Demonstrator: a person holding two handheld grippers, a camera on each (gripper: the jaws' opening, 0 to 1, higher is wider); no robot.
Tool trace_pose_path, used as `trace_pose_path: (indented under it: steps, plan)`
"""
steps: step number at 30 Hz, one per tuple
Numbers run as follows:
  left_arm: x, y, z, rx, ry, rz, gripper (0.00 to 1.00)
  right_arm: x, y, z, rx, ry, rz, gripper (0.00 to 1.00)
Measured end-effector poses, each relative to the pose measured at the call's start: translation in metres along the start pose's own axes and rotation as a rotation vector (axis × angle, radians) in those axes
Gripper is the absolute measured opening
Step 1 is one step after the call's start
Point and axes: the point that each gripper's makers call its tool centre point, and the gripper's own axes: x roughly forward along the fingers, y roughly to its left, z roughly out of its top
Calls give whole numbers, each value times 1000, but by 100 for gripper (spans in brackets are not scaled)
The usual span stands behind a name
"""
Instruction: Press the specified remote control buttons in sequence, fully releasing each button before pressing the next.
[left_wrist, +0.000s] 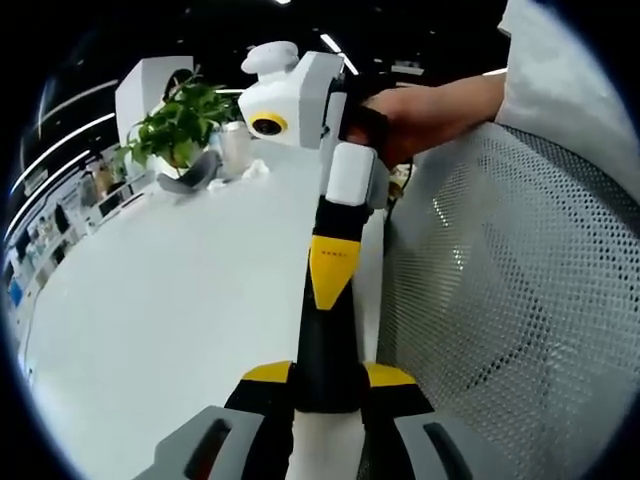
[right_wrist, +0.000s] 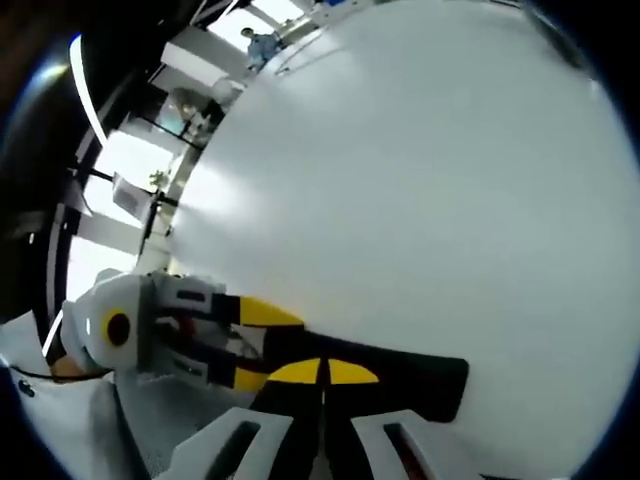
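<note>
A: Where the table (left_wrist: 170, 300) runs back on the left, what stands there?

B: A pot holding a leafy plant (left_wrist: 180, 122), and a pale cup (left_wrist: 235, 145) beside it; I cannot tell its contents.

A: And the remote (left_wrist: 325, 345)?

B: Clamped between the left gripper (left_wrist: 328, 375) jaws' yellow tips. The right gripper (left_wrist: 330, 270), hand-held, has its jaws closed together, with the tips meeting on the remote's black face.
</note>
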Motion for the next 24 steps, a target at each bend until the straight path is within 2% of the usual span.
trace_pose_path:
  steps: [5, 9, 20, 24]
  plan:
    - [0, 0, 0, -9, 0, 1, 24, 0, -1, 0, 4, 3, 2, 0]
    - [0, 0, -1, -9, 0, 2, 24, 0, 2, -1, -57, 17, -21, 0]
    - [0, 0, -1, -13, 2, 1, 24, 1, 2, 0, -104, 21, -44, 0]
    - [0, 0, -1, -14, 3, 0, 24, 3, 6, -1, -118, 24, -33, 0]
